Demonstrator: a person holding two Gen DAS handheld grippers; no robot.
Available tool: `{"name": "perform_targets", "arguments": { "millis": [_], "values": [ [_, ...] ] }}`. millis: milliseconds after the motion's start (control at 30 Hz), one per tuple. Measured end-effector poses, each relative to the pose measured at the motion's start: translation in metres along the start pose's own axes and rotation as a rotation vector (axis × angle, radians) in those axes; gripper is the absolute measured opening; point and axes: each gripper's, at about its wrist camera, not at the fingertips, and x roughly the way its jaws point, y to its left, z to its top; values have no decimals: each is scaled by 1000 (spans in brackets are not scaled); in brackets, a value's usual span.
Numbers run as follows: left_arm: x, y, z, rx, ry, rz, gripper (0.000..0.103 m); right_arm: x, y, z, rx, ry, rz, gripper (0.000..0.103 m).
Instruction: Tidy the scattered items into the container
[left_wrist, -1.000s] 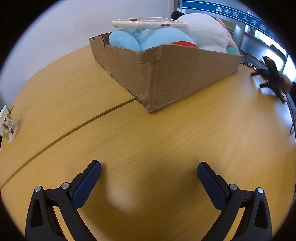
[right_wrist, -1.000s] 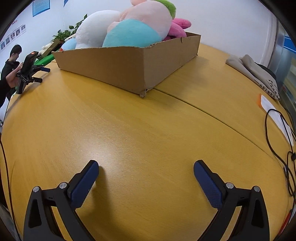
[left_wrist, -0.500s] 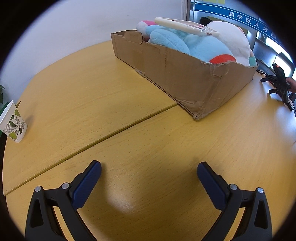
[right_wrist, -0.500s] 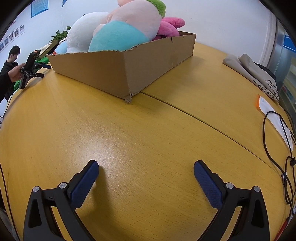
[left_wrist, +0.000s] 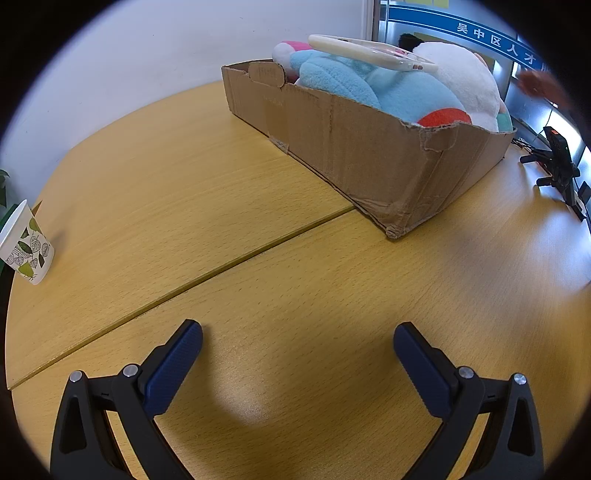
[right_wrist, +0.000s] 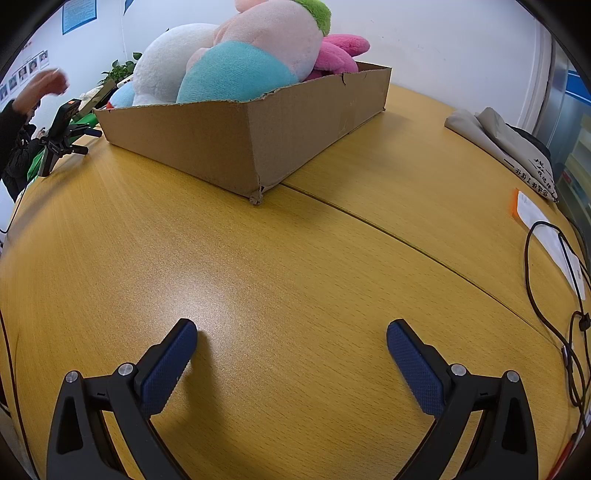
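Both tools hang spread wide over the wooden table (left_wrist: 184, 206): our left gripper (left_wrist: 297, 339) and our right gripper (right_wrist: 291, 338) hold nothing. Well ahead of them we see the cardboard box (left_wrist: 362, 147), heaped with plush toys (right_wrist: 236, 70), a cream phone case (left_wrist: 369, 51) lying on top. A paper cup (left_wrist: 26, 247) stands far left.

The brown cardboard box (left_wrist: 354, 147) holds light-blue (left_wrist: 369, 88), white (left_wrist: 461, 81) and pink (right_wrist: 340, 51) plush toys, with a cream-white phone case (left_wrist: 369, 53) on top. Left of the box, a white paper cup (left_wrist: 24, 247) bears green leaf prints on the yellow wood-grain table (left_wrist: 295, 295).
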Motion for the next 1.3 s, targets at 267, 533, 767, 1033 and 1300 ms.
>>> {"name": "perform_targets", "arguments": {
  "millis": [267, 533, 767, 1033, 1300],
  "values": [
    [1, -2, 2, 0, 0, 1, 103, 0, 0, 0, 0, 0, 0, 103],
    [3, -4, 3, -1, 0, 1, 103, 0, 0, 0, 1, 0, 0, 103],
    [3, -4, 3, -1, 0, 2, 103, 0, 0, 0, 1, 0, 0, 103],
    [3, -5, 4, -2, 0, 2, 103, 0, 0, 0, 1, 0, 0, 103],
    [2, -4, 3, -2, 0, 2, 103, 0, 1, 0, 1, -1, 0, 103]
  ]
}}
